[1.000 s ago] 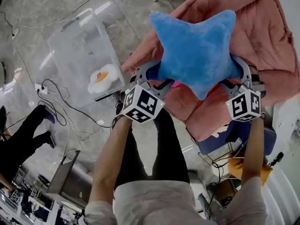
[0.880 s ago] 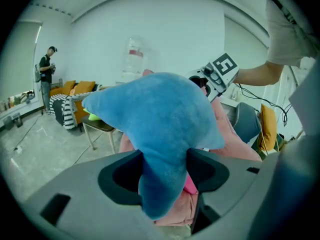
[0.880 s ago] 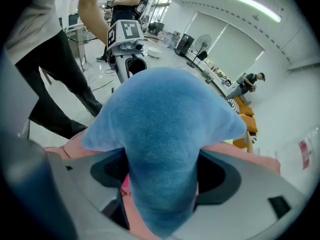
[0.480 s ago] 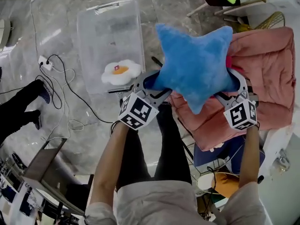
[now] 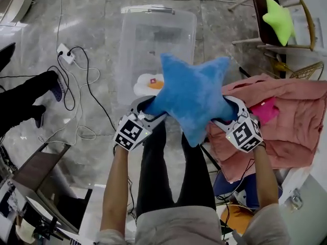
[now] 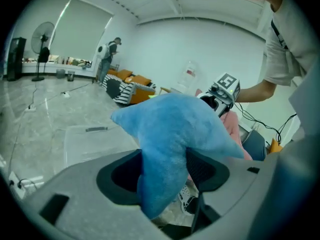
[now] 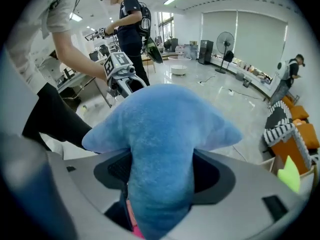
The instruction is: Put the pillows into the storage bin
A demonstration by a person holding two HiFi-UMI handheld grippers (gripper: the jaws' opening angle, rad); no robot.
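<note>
My left gripper (image 5: 149,105) is clamped on one arm of the blue star pillow (image 5: 191,98). My right gripper (image 5: 225,115) has the opposite arm between its jaws, which are closing on the plush, so the pillow hangs in the air between the two. It is above the near end of the clear storage bin (image 5: 130,40) on the floor, where a fried-egg pillow (image 5: 145,84) lies inside; to my right is a heaped pink quilt (image 5: 296,121), with a green star pillow (image 5: 278,19) on a chair (image 5: 306,32) beyond it.
</note>
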